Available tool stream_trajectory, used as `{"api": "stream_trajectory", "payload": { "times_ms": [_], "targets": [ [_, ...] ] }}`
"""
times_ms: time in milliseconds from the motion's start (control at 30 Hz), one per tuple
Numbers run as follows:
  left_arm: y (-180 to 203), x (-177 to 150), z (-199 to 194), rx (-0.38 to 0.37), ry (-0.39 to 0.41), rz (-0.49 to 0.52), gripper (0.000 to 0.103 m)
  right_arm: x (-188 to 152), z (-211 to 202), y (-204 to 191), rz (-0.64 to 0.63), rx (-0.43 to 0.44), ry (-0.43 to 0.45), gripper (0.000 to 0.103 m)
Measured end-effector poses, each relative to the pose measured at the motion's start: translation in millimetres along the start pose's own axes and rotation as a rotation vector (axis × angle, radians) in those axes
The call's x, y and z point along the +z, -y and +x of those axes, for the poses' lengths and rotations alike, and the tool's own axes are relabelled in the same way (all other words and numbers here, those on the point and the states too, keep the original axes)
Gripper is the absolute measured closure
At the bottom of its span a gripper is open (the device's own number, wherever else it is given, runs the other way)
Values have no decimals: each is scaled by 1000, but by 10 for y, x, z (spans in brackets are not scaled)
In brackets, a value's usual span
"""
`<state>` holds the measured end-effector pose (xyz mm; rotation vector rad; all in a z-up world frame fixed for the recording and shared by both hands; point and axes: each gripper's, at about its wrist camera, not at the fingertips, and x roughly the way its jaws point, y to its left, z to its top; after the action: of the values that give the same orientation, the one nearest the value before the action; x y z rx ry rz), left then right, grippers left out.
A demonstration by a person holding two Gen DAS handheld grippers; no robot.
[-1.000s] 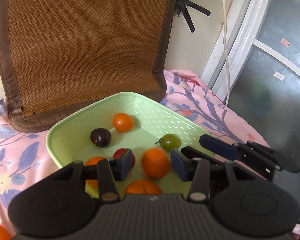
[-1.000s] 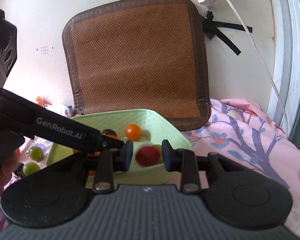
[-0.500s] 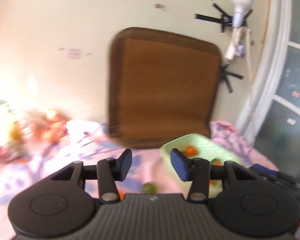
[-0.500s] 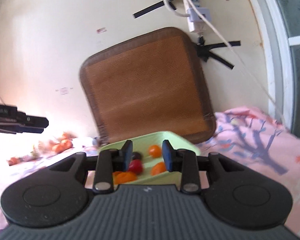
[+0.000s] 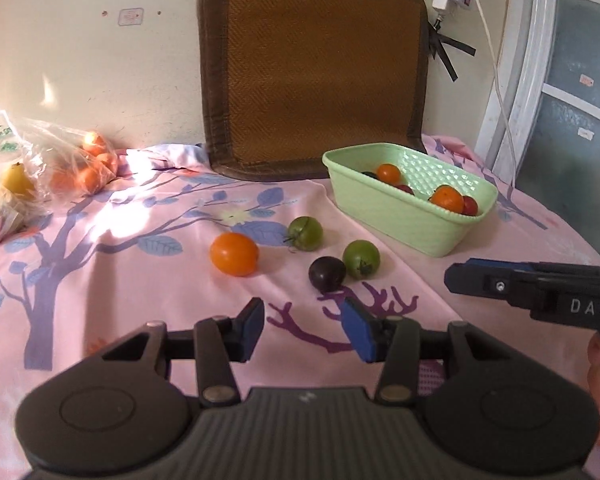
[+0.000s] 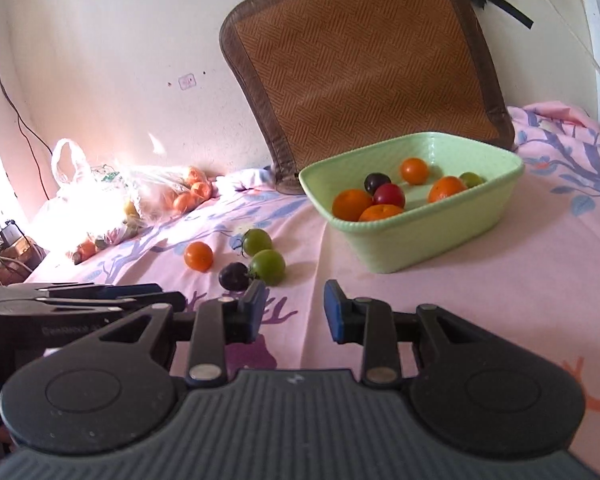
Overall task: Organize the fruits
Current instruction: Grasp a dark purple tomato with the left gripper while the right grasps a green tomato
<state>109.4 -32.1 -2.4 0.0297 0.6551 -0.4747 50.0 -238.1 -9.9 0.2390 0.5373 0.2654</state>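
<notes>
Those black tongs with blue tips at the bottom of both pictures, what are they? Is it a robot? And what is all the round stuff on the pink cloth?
No robot: a person holds one pair of tongs in each hand, with a camera on each looking forward. One picture looks out over the left tongs, the other over the right tongs. Both pairs hold nothing; their blue tips stand apart.

On the pink flowered cloth lie four loose fruits: a round orange one, two green tomatoes, and a dark purple one. The pale green plastic basket already holds several orange, red, purple and green fruits. A clear plastic bag with more fruit sits by the wall.
</notes>
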Motion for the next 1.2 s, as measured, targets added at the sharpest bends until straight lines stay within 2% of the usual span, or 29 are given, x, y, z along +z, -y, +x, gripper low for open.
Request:
{"api": "stream_trajectory", "payload": {
  "times_ms": [133,267,367,400,433,467,700,767,933,1067,1200],
  "targets": [
    [90,95,186,-10,-11,79,59,68,126,-69,-2,-4,-15,68],
    [115,157,372,-32,-45,116,59,169,271,-49,57,17,-27,68],
    [169,171,432,-52,-57,152,61,219,382,-39,87,28,-47,68],
    [179,172,436,-57,-57,161,65,226,420,-42,92,31,-55,68],
    [186,172,439,-58,-54,164,73,232,460,-51,95,33,-62,68],
    [177,171,435,-55,-50,160,77,233,494,-61,95,31,-68,68],
    [120,51,209,-50,-49,133,78,205,757,-86,115,39,-129,68],
    [127,-28,79,-47,-50,120,78,205,751,-126,89,37,-126,72],
    [201,-241,-328,-66,-14,80,78,153,397,-180,64,67,-60,72],
    [280,-414,-521,-98,1,60,78,-49,2,-195,2,24,-16,72],
    [376,-528,-524,-113,-15,61,78,-255,-306,-104,21,-18,1,72]
  ]
}}
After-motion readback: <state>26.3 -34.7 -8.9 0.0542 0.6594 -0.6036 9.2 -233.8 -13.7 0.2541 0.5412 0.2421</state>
